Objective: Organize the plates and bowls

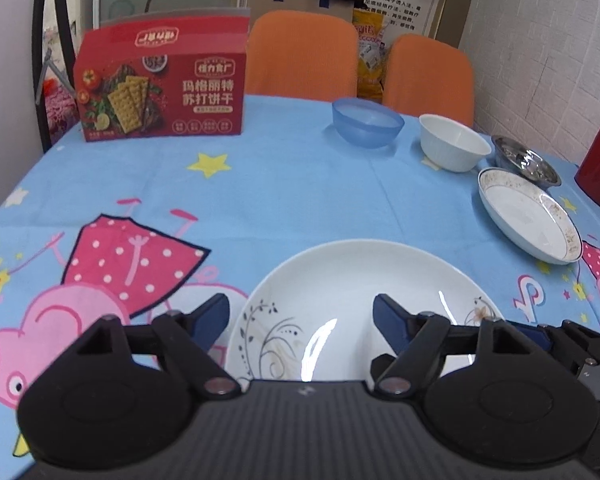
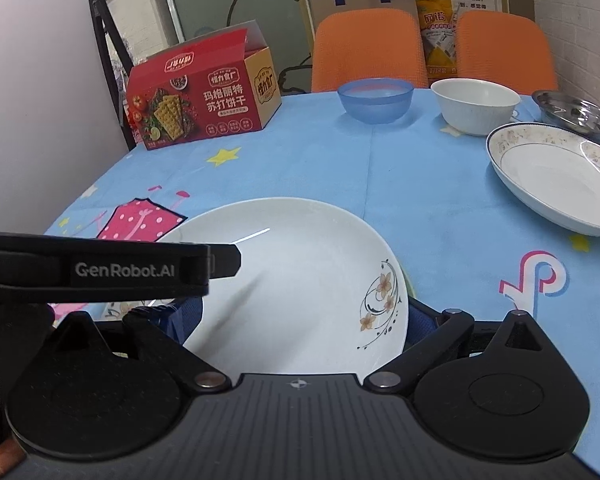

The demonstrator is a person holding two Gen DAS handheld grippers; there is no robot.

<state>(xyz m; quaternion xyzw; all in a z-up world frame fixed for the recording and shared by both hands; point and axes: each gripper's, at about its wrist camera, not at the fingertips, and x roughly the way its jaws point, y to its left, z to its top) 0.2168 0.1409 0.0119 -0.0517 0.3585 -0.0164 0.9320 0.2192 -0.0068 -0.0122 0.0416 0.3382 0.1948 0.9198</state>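
Table: we record a blue cartoon-print cloth carrying all the crockery; two orange chairs stand behind it.
Cracker box: red, upright at the far left, apart from the dishes.
Flower plate: white, largest dish, nearest us at the front edge of the table. In the right wrist view it looks tilted up, its near rim running down between the jaws.
Rimmed plate: deep, patterned border, on the right, just in front of the steel bowl.
Bowls: blue bowl and white bowl side by side at the back, apart from each other.
Right gripper: jaws spread to either side of the flower plate's near rim; we cannot tell whether they touch it.
Left gripper: jaws spread, hovering over the same plate, holding nothing.
Step in hand, our judgement: securing the flower plate for stacking with the rimmed plate.
Recommendation: close squarely on the rim, lift level, keep the left gripper clear, lower centred onto the rimmed plate.
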